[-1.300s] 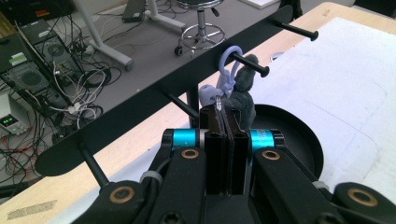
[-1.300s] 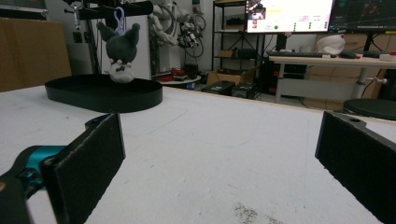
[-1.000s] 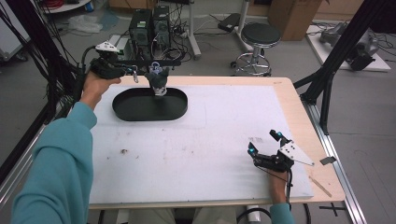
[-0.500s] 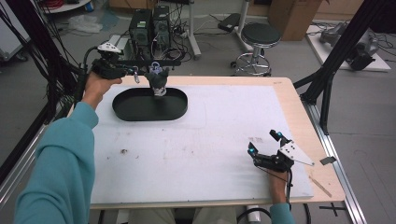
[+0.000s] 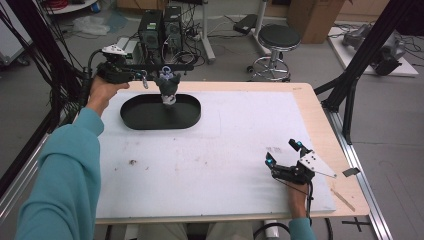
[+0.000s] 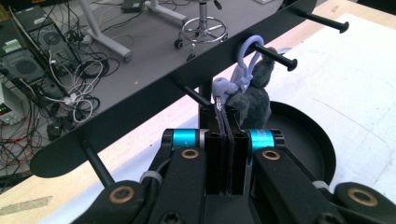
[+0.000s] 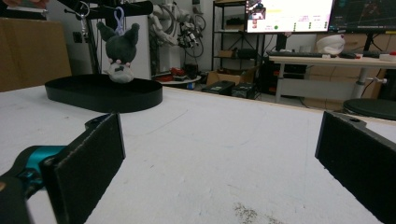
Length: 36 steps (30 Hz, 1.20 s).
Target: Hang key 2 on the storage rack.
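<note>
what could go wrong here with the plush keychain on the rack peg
1. The lilac clip sits near the headed tip of its peg; a pull outward might slip it off, dropping the plush into the black tray.
2. The left gripper is shut beside the clip, apparently on its small ring; tugging sideways could tilt the rack bar.
3. The right gripper rests open far away, too distant to steady anything.
</note>
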Each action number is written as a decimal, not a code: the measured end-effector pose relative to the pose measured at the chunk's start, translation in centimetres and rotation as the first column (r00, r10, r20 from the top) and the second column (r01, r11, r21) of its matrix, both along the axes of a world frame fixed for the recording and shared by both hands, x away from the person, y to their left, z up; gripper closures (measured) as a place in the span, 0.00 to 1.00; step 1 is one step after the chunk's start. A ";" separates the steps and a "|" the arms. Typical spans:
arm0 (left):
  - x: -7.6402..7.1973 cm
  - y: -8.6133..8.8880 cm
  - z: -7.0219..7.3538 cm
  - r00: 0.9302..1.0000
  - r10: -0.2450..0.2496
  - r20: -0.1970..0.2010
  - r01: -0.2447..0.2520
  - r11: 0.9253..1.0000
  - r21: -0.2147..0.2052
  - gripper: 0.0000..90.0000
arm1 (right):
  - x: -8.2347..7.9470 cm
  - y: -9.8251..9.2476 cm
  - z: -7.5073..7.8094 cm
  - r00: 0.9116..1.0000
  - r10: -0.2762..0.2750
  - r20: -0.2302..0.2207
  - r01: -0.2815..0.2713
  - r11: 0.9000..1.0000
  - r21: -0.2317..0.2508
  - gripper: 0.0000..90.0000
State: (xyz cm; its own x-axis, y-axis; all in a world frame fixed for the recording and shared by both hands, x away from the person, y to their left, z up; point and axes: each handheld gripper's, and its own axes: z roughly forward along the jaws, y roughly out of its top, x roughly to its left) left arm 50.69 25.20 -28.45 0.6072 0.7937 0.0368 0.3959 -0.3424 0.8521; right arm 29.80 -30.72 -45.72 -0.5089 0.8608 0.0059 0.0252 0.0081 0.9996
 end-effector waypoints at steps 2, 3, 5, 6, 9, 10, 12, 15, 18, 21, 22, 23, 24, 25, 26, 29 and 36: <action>0.1 0.0 0.0 1.000 -0.001 -0.003 0.001 1.000 0.006 0.98 | 0.0 0.0 0.0 1.000 0.001 -0.007 -0.001 1.000 0.003 0.01; 0.2 0.0 0.0 1.000 -0.001 -0.001 0.001 1.000 0.007 0.98 | -0.1 0.0 0.0 1.000 0.001 -0.007 -0.001 1.000 0.003 0.01; 0.3 0.0 0.1 1.000 -0.001 0.002 0.001 1.000 0.010 0.98 | -0.1 0.0 0.0 1.000 0.001 -0.007 -0.001 1.000 0.004 0.01; 0.3 0.0 0.1 1.000 -0.001 0.002 0.001 1.000 0.010 0.98 | -0.1 0.0 0.0 1.000 0.000 -0.007 0.000 1.000 0.003 0.01; 0.5 -0.1 0.1 1.000 -0.002 0.006 0.002 1.000 0.017 0.98 | -0.1 0.0 0.0 1.000 0.001 -0.008 -0.001 1.000 0.004 0.01; 0.5 -0.1 0.1 1.000 -0.001 0.007 0.001 1.000 0.020 0.98 | -0.1 0.0 0.0 1.000 0.001 -0.007 -0.001 1.000 0.004 0.01; 0.6 -0.1 0.1 1.000 0.001 0.009 -0.001 1.000 0.027 0.98 | -0.1 0.0 0.0 1.000 0.001 -0.007 -0.001 1.000 0.004 0.01; 0.8 -0.2 0.2 1.000 0.000 0.017 -0.001 0.999 0.038 0.98 | -0.1 0.0 0.0 1.000 0.001 -0.007 -0.001 1.000 0.004 0.01; 0.9 -0.3 0.2 0.999 0.001 0.032 -0.002 0.999 0.051 0.98 | 0.0 0.0 0.0 1.000 0.000 0.000 0.000 1.000 0.000 0.01; 1.1 -0.3 0.0 0.999 0.009 0.035 -0.011 0.998 0.066 0.97 | 0.0 0.0 0.0 1.000 0.000 -0.001 0.000 1.000 0.000 0.01; 1.1 -0.3 0.0 0.999 0.014 0.034 -0.017 0.997 0.069 0.97 | 0.0 0.0 0.0 1.000 0.000 -0.001 0.000 1.000 -0.001 0.01; 1.2 -0.2 -0.1 0.999 0.017 0.033 -0.020 0.997 0.075 0.96 | 0.0 0.0 0.0 1.000 0.000 0.000 0.000 1.000 0.000 0.01; 1.2 -0.2 0.0 0.999 0.024 0.036 -0.026 0.997 0.075 0.95 | 0.0 0.0 0.0 1.000 0.002 -0.007 -0.002 1.000 0.004 0.01; 1.1 -0.2 0.0 0.999 0.034 0.040 -0.037 0.996 0.075 0.94 | -0.1 0.0 0.0 1.000 0.002 -0.007 -0.002 1.000 0.004 0.01; 1.1 -0.2 0.1 0.998 0.044 0.045 -0.047 0.996 0.072 0.92 | 0.0 0.0 0.0 1.000 0.002 -0.007 -0.002 1.000 0.004 0.01; 0.9 0.0 0.4 0.997 0.052 0.064 -0.057 0.995 0.081 0.90 | 0.0 0.0 0.0 1.000 0.001 -0.007 -0.001 1.000 0.004 0.01; 0.4 -0.1 0.9 0.990 0.083 0.112 -0.092 0.993 0.078 0.73 | 0.0 0.0 0.0 1.000 0.001 -0.006 -0.001 1.000 0.003 0.01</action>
State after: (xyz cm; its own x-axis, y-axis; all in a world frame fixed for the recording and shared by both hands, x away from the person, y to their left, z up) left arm 51.14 25.09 -27.59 0.5247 0.8349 0.1663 0.3339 -0.3815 0.8619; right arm 29.76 -30.67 -45.72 -0.5095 0.8604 0.0115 0.0314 0.0052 0.9995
